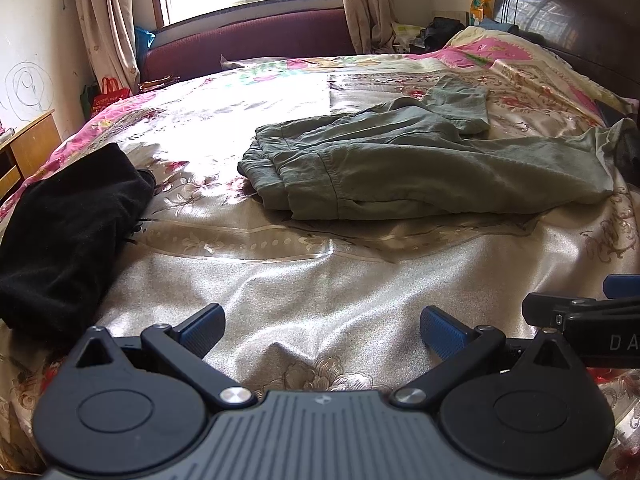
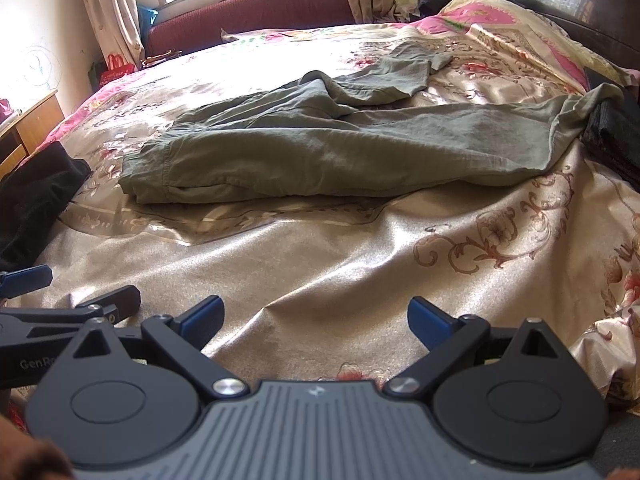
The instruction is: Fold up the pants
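Observation:
Olive-green pants point(image 1: 400, 160) lie on the bed, waistband to the left, legs running right; one leg bends back toward the far side. They also show in the right wrist view point(image 2: 320, 148), one leg end draped on a dark object at the right. My left gripper point(image 1: 322, 330) is open and empty, low over the bedspread, well short of the pants. My right gripper point(image 2: 316, 322) is open and empty, also near the bed's front. Each gripper shows at the other view's edge.
A black garment point(image 1: 68, 232) lies at the left of the bed. The floral satin bedspread point(image 1: 320, 280) is wrinkled. A dark headboard point(image 1: 568, 24) stands at the right, a maroon sofa point(image 1: 248, 40) under the window, a wooden cabinet point(image 1: 28, 148) at far left.

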Demonstrator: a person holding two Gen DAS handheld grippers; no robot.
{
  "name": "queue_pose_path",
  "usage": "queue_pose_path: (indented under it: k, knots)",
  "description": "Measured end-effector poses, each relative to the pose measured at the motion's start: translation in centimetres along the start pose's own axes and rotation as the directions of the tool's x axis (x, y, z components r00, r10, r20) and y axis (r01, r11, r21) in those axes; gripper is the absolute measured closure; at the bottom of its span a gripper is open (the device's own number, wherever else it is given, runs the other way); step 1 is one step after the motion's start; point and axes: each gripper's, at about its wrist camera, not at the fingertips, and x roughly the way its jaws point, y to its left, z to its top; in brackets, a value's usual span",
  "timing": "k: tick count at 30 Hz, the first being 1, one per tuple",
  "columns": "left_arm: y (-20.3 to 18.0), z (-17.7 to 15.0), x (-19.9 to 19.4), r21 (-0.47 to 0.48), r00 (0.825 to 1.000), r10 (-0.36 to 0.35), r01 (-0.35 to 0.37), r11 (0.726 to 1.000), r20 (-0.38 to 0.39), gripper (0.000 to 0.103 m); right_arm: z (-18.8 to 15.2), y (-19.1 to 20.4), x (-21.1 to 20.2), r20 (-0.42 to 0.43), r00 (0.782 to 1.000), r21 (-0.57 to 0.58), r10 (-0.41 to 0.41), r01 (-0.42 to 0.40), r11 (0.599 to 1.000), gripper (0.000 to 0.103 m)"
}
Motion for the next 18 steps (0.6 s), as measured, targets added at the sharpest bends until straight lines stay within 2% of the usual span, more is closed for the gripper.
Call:
queue_pose_path:
  k: [18]
  knots:
    - [-0.02,-0.09,0.03,0.011,1.000,0.009,-0.009,1.000,0.005,0.000,-0.09,0.00,0.34,-0.013,1.000,0.006,0.009,-0.009,1.000,0.005]
